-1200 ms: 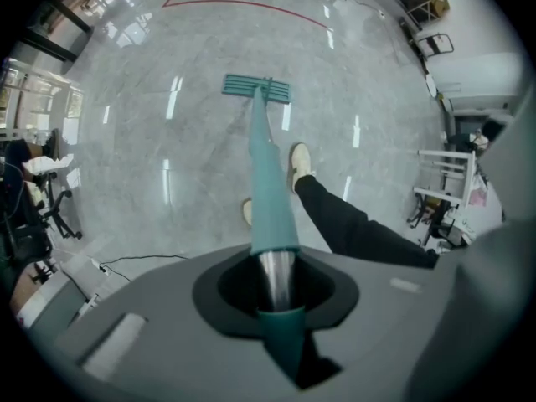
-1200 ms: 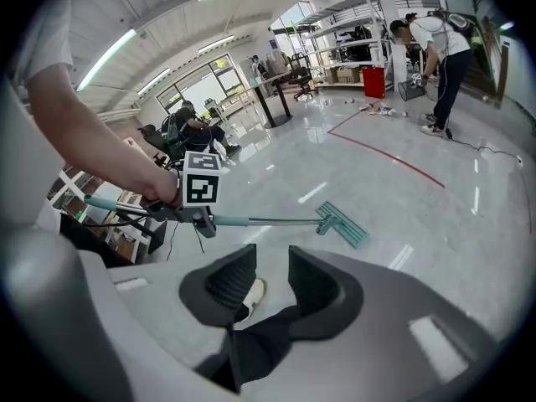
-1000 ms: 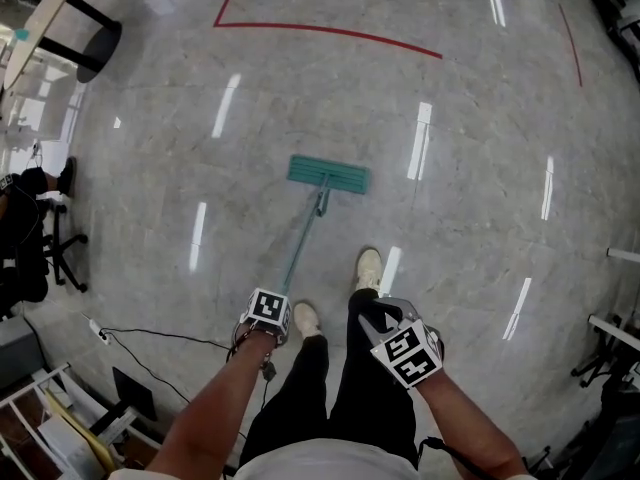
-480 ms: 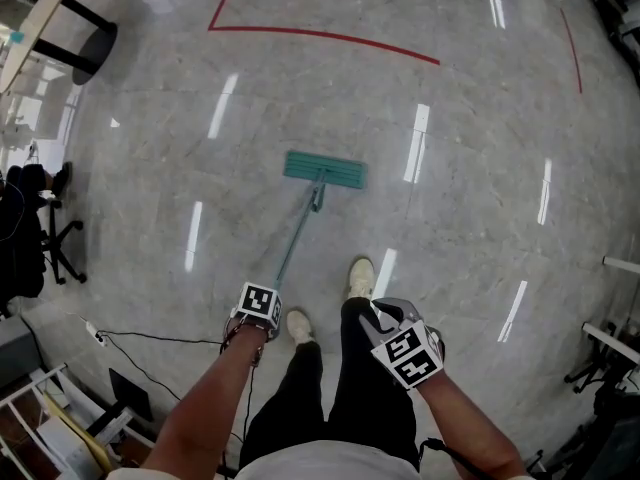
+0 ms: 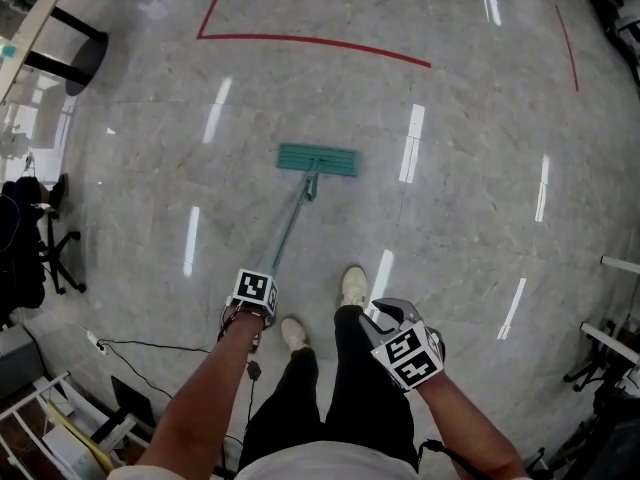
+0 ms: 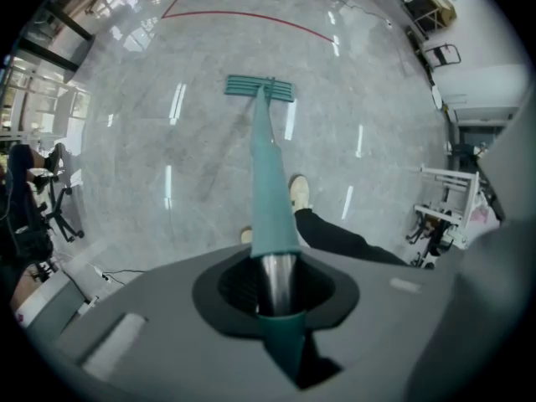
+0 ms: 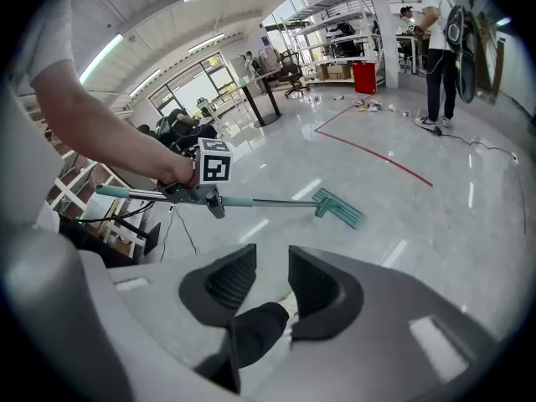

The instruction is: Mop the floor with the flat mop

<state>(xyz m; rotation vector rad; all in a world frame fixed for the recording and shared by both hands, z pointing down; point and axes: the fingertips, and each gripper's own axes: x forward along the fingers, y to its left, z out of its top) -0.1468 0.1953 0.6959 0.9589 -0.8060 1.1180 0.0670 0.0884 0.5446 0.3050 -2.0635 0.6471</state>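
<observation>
The flat mop's teal head (image 5: pixel 317 159) lies flat on the grey marble floor ahead of me. Its thin handle (image 5: pixel 288 224) runs back to my left gripper (image 5: pixel 254 290), which is shut on it. In the left gripper view the handle (image 6: pixel 270 182) passes between the jaws of the left gripper (image 6: pixel 276 285) and leads to the mop head (image 6: pixel 260 88). My right gripper (image 5: pixel 400 343) hangs over my right leg, away from the mop. In the right gripper view my right gripper (image 7: pixel 268 281) is open and holds nothing. That view also has the left gripper (image 7: pixel 205 193) and the mop head (image 7: pixel 338 208).
A red tape line (image 5: pixel 310 40) crosses the floor beyond the mop. An office chair (image 5: pixel 30 238) and a black cable (image 5: pixel 150 346) are at the left, metal racks (image 5: pixel 615 338) at the right. A person (image 7: pixel 435 48) stands far off by the shelves.
The mop head has slid a little forward and to the left. My left gripper moved forward with the handle, and my feet stepped forward. The right gripper stayed put.
</observation>
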